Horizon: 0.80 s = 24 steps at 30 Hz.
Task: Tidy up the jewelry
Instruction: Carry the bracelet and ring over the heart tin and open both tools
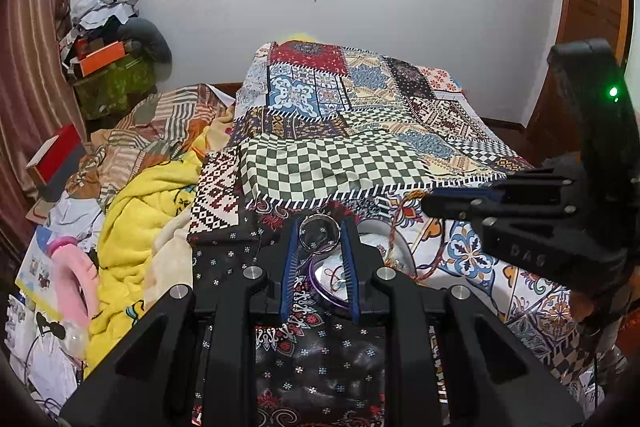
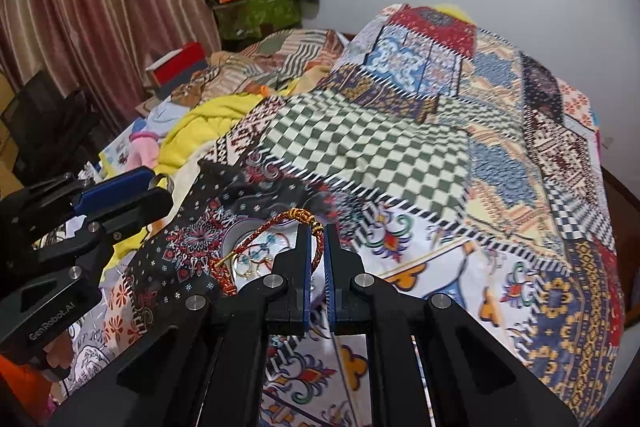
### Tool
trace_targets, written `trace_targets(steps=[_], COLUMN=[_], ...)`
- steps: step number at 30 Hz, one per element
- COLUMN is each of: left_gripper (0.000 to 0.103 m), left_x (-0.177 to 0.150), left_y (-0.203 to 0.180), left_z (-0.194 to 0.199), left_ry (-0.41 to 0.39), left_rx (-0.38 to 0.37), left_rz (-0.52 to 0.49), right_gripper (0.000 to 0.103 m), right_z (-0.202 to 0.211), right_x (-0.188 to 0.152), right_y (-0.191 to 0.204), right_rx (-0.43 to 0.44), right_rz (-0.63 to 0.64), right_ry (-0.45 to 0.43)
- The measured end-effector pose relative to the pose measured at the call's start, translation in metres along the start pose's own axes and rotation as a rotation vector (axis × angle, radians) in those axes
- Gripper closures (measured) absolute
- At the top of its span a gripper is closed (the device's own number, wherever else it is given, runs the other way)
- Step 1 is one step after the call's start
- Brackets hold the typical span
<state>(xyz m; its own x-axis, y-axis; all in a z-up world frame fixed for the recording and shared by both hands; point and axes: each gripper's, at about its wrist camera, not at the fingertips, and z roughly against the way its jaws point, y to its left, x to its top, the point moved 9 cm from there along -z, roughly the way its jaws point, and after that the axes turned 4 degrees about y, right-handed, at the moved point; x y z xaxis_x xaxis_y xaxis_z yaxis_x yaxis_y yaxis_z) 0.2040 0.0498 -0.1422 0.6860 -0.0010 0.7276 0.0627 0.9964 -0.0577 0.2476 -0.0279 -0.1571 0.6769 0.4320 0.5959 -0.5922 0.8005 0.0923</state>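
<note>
The left gripper (image 1: 320, 233) jaws are clamping a stiff metal ring (image 1: 319, 231), while the right gripper (image 2: 317, 239), at its 3 o'clock, is pinching a light, limp braided bracelet (image 2: 276, 227) above the round box (image 2: 244, 233) on the bed (image 2: 400, 155).

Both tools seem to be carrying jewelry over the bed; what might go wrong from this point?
The left tool holds silver rings only by their edges, so they might slip onto the busy patterned bedspread and be hard to spot. The braided red bracelet dangles from the right tool and may snag on the round dish below.
</note>
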Motion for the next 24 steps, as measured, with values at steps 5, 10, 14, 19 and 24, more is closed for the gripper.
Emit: trace_targets(steps=[5, 10, 14, 19, 24], left_gripper=[0.083, 0.083, 0.083, 0.083, 0.083], left_x=[-0.006, -0.011, -0.016, -0.020, -0.024], left_y=[0.000, -0.007, -0.013, -0.016, -0.019], left_z=[-0.013, -0.027, -0.037, -0.046, -0.052], left_ry=[0.023, 0.049, 0.072, 0.096, 0.116], left_rx=[-0.013, -0.030, -0.044, -0.057, -0.060], left_rz=[0.003, -0.007, -0.012, -0.003, -0.007], right_gripper=[0.098, 0.098, 0.098, 0.098, 0.098], right_z=[-0.016, -0.029, -0.036, -0.039, -0.041], right_x=[-0.005, -0.010, -0.015, -0.018, -0.019], right_y=[0.005, 0.004, 0.007, 0.009, 0.009], right_rx=[0.004, 0.019, 0.027, 0.042, 0.051], right_rz=[0.006, 0.004, 0.017, 0.032, 0.029], right_ry=[0.032, 0.065, 0.086, 0.097, 0.114])
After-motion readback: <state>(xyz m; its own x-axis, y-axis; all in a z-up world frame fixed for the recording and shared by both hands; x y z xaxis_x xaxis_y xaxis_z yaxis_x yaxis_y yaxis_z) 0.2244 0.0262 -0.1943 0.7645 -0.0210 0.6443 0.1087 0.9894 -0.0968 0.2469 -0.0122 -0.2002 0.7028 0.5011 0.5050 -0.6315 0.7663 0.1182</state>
